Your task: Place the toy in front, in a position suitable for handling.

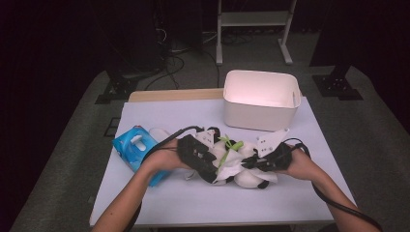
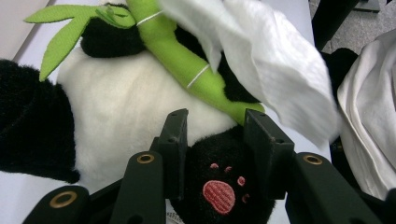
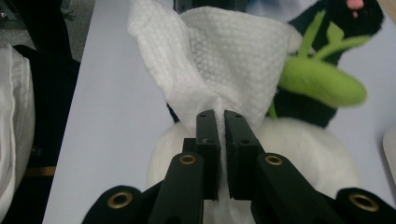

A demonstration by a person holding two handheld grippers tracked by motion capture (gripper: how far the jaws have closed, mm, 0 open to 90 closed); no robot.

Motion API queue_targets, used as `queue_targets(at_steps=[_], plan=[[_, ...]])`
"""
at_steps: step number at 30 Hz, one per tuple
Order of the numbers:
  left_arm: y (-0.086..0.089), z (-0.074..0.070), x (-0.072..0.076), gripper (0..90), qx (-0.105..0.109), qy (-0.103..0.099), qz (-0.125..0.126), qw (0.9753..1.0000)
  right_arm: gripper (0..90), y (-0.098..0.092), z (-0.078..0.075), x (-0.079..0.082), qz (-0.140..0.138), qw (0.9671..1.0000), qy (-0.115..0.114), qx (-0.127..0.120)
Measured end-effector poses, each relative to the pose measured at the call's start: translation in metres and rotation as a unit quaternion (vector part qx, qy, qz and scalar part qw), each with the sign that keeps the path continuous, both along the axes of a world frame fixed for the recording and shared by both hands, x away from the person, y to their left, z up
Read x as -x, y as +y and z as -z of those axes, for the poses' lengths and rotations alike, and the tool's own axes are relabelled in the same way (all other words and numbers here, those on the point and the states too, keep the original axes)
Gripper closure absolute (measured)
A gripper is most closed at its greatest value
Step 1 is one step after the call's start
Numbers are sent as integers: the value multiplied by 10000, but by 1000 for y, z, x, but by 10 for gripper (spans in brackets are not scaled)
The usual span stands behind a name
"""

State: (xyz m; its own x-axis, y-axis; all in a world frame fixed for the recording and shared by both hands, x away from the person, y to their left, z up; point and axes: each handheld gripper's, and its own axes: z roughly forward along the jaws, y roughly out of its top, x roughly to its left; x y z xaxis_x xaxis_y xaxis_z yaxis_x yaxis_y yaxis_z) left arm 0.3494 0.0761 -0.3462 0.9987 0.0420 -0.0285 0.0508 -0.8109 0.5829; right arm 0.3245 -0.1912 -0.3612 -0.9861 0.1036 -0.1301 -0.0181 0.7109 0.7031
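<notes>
- Dark surroundings ring a white table (image 1: 159, 193); cables and a metal stand's legs (image 1: 251, 34) lie on the floor at the far side.
- At the table's far right stands an open white bin (image 1: 260, 108), well apart from the hands.
- At the near left lies a blue wipes pack (image 1: 133, 147), just beside the person's left forearm.
- A plush panda (image 1: 241, 176) lies on the table at the near middle, between the two grippers, its black limbs and white belly up.
- A green plush bamboo stalk (image 2: 187, 70) with leaves lies across the panda's chest; in the left gripper view it runs from the far left down toward the jaws.
- The left gripper (image 2: 212, 135) is clamped on the panda's black paw (image 2: 219, 186), the one with pink stitched pads; the paw fills the gap between the jaws.
- The right gripper (image 3: 221, 135) has its jaws pressed together on a white wipe (image 3: 224, 56), pinching a gathered fold of it.
- The wipe fans out beyond the right jaws and drapes over the panda's body, touching it next to the bamboo.
- In the high view the left gripper (image 1: 200, 157) and right gripper (image 1: 270, 159) sit close on either side of the toy.
</notes>
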Motion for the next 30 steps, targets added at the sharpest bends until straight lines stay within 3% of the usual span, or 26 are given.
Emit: queue_targets(at_steps=[4,6,8,11,14,19,24,30], plan=[[0,0,1,600,37,18,24,10000,845,-19,8,3,186,9998,105,-15],[-1,1,2,598,-20,-7,38,10000,849,-29,10,4,258,9992,247,-200],[-1,1,1,597,-10,4,25,10000,847,-35,13,6,369,9992,143,3],[-1,1,1,597,-11,10,35,10000,848,-45,19,6,498,9983,289,-42],[-1,1,1,596,-35,26,43,10000,847,-49,19,7,493,9984,260,-83],[-2,2,0,596,-45,53,42,10000,846,-38,7,9,375,9991,89,-156],[-2,3,2,596,-50,60,43,10000,845,-11,-5,4,147,9998,-111,-54],[1,5,3,596,-23,72,48,10000,845,9,-8,-7,-1,9999,-99,-95]])
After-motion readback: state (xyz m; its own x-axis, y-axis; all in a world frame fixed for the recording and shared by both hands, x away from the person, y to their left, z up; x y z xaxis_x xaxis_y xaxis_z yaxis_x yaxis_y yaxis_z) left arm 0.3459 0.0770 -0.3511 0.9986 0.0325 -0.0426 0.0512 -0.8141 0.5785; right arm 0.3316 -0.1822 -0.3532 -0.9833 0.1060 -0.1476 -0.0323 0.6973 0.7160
